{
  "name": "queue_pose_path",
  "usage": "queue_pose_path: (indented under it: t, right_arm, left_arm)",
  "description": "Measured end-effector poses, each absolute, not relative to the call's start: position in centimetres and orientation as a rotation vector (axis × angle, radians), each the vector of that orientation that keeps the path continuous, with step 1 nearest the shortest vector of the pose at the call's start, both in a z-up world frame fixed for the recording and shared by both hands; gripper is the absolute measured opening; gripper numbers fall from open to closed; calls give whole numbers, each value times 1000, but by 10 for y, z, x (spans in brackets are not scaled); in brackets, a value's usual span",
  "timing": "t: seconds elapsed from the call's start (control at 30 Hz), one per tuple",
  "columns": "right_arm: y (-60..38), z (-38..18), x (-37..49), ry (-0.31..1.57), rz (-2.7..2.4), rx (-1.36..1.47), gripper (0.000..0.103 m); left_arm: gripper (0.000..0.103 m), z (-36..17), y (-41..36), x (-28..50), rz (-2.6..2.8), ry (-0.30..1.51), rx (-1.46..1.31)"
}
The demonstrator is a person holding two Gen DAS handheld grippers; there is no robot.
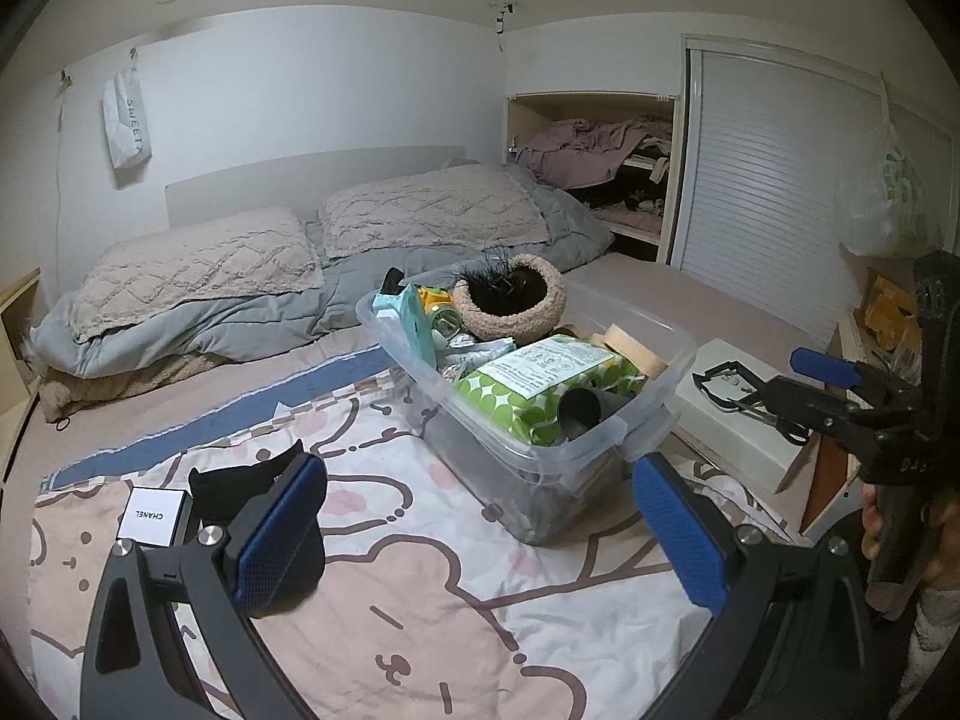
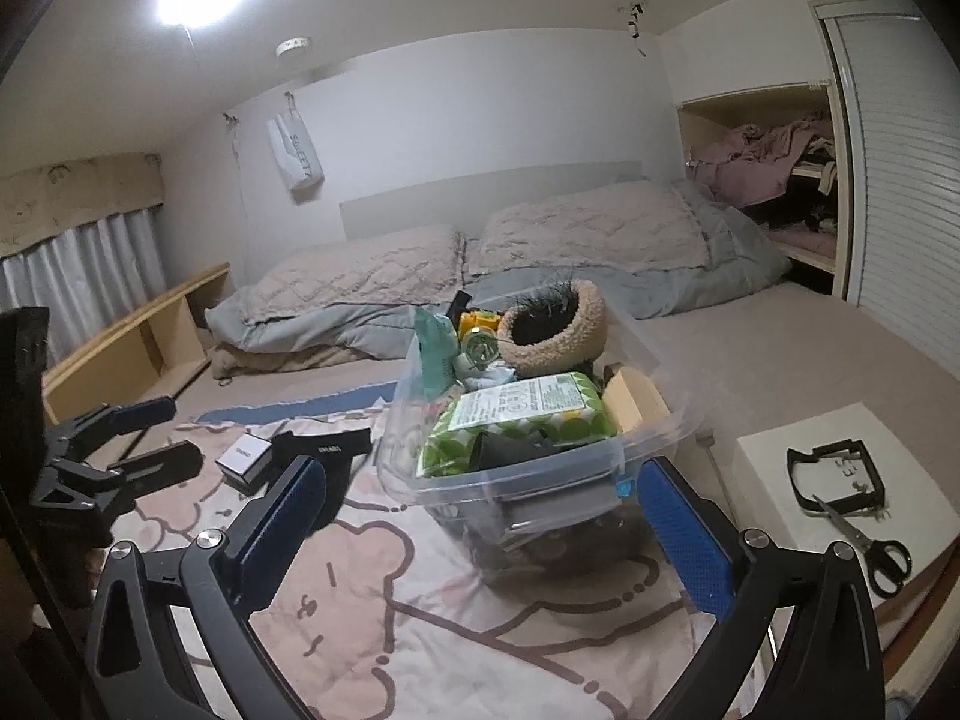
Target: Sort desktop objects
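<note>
A clear plastic bin (image 1: pixel 474 456) (image 2: pixel 528 483) stands on a pink cartoon blanket (image 1: pixel 420 612) (image 2: pixel 432 612). It holds a green dotted wipes pack (image 1: pixel 540 384) (image 2: pixel 522 414), a beige fluffy ring with black bristles (image 1: pixel 510 300) (image 2: pixel 558 330), a tape roll (image 1: pixel 636 348) and a teal packet (image 1: pixel 414 318). Left of the bin lie a white Chanel box (image 1: pixel 150 519) (image 2: pixel 243 456) and a black fabric piece (image 1: pixel 246 480) (image 2: pixel 324 450). My left gripper (image 1: pixel 480 534) (image 2: pixel 162 435) is open and empty near that box. My right gripper (image 2: pixel 483 531) (image 1: pixel 798 384) hovers open before the bin.
Scissors (image 2: pixel 870 540) (image 1: pixel 762 408) and a black frame (image 2: pixel 834 474) lie on a white board (image 2: pixel 774 450) right of the bin. Pillows and a grey duvet (image 1: pixel 240 306) fill the far end of the bed. A closet with clothes (image 1: pixel 600 156) is at the back right.
</note>
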State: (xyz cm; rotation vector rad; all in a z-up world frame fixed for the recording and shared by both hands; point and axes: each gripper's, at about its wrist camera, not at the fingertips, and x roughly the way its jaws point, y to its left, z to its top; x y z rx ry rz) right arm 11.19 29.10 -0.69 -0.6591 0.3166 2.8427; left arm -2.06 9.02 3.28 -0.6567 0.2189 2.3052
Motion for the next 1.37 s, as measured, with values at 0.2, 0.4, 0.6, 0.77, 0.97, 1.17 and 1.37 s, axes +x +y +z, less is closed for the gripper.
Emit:
queue_pose_path:
  t: [0.2, 0.4, 0.6, 0.77, 0.97, 1.17, 1.37]
  right_arm:
    - [291, -8, 112, 298, 2808, -680, 103]
    - [289, -8, 111, 275, 2806, -683, 103]
    - [287, -7, 111, 262, 2808, -684, 103]
    - [286, -7, 110, 254, 2812, -688, 103]
    - [284, -7, 110, 243, 2815, -693, 103]
    - [284, -6, 109, 243, 2816, -694, 103]
    - [283, -7, 109, 249, 2822, -703, 103]
  left_arm:
    - [103, 33, 88, -20, 2308, 206, -661]
    - [103, 33, 88, -22, 2313, 208, -666]
    - [103, 33, 86, -25, 2322, 193, -684]
    - [103, 32, 86, -27, 2328, 192, -688]
    - [103, 32, 87, -27, 2329, 195, -692]
    - [103, 31, 87, -27, 2331, 194, -691]
    - [103, 31, 86, -29, 2335, 193, -688]
